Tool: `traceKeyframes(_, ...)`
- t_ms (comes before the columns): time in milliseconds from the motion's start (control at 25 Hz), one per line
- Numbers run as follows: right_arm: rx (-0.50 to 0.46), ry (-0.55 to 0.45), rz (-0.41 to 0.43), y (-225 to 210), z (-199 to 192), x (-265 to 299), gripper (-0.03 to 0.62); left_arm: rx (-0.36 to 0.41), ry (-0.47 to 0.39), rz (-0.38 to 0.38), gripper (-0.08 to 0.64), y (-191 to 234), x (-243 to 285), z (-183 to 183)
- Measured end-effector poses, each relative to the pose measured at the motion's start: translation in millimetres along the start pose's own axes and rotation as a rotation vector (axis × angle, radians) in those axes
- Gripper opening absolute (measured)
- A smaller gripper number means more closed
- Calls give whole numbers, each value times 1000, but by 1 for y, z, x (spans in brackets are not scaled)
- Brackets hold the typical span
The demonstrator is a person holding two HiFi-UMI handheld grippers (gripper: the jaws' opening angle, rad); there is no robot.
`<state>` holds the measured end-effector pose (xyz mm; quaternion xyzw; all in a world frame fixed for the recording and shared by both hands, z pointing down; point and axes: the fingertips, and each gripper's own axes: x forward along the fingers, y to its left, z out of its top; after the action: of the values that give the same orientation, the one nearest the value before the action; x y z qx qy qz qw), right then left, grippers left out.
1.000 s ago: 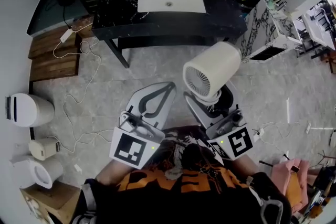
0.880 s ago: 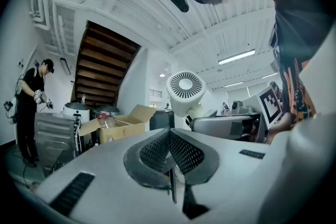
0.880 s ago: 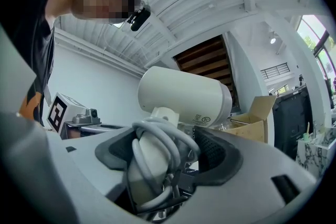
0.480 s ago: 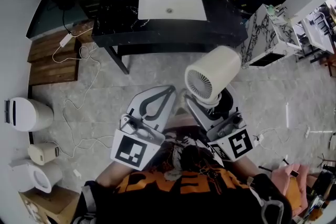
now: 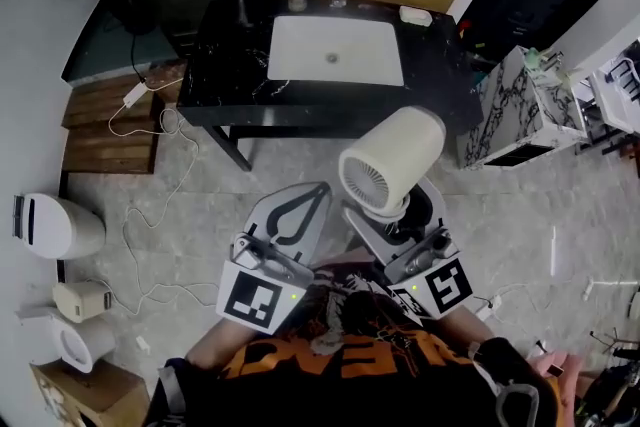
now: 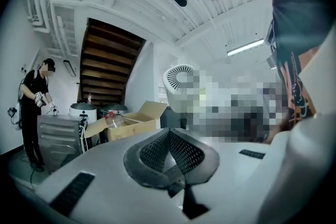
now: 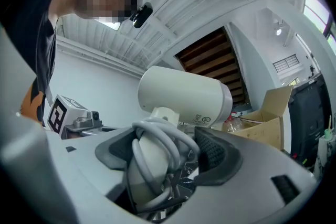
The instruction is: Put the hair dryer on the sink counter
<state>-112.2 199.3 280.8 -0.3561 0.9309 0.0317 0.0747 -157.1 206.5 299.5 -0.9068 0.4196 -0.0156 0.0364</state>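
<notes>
We hold the hair dryer (image 5: 393,158) by its handle only, and the big cream barrel sits above the jaws, so it looks top-heavy. If we tilt the right gripper (image 5: 396,217) on the way forward, the barrel may swing round in the grip or slip out onto the floor. The cord (image 7: 156,145) is wound in loops round the handle. A loop may work loose, hang down and snag on the counter edge. The sink counter (image 5: 232,67) is well ahead of us. Its white basin (image 5: 335,50) takes up the middle, so a careless set-down may leave the dryer in the basin and not on the dark top. Small bottles stand near the tap at the back and could be knocked over.

The right gripper's jaws stand wide and are clamped on the cord-wrapped handle, 1 pad on each side. The left gripper (image 5: 296,206) is closed on itself with its tips touching. It holds nothing and touches nothing.
</notes>
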Motion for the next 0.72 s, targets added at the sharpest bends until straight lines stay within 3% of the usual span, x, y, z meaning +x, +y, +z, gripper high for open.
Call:
traceKeyframes(120, 17, 16, 22, -42, -10, 18, 347, -49, -4, 35, 23, 17, 40, -3)
traceKeyframes(560, 45, 35, -5, -225, -23, 63, 347, -55, 50, 46, 23, 61, 213, -3)
traceKeyframes(720, 53, 35, -11, -284, -27, 80, 347, -22, 99, 42, 23, 76, 269, -5)
